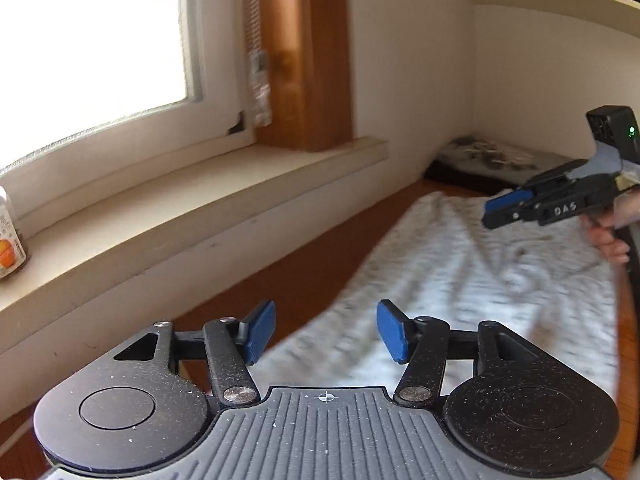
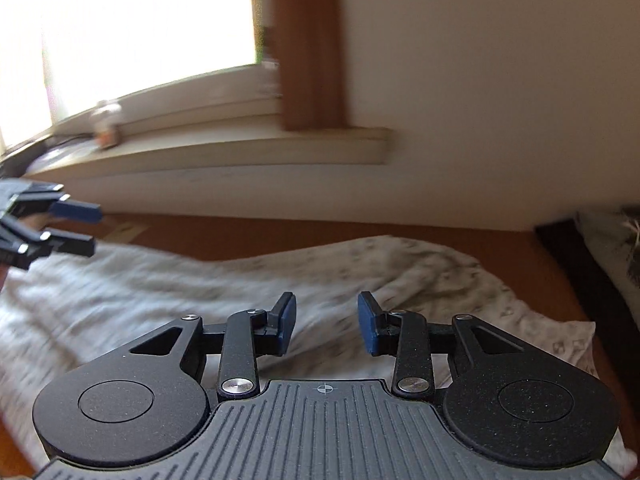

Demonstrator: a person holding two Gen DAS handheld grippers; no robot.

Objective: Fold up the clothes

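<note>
- Nearest, the left gripper (image 1: 326,332) hangs with its fingers (image 1: 260,332) spread and nothing between them, just above the near end of the garment.
- The right gripper (image 2: 326,326) is also released, fingers (image 2: 367,330) parted and empty, over the cloth's middle.
- The grey speckled garment (image 1: 480,292) lies flat on the brown table (image 1: 320,240), below and ahead of both grippers, its long axis running away from the left gripper toward the far corner.
- Neither hand looks clearly nearer; each seems placed for its own end.
- Beyond, the windowsill (image 1: 180,208) and a bottle (image 1: 10,236).
</note>
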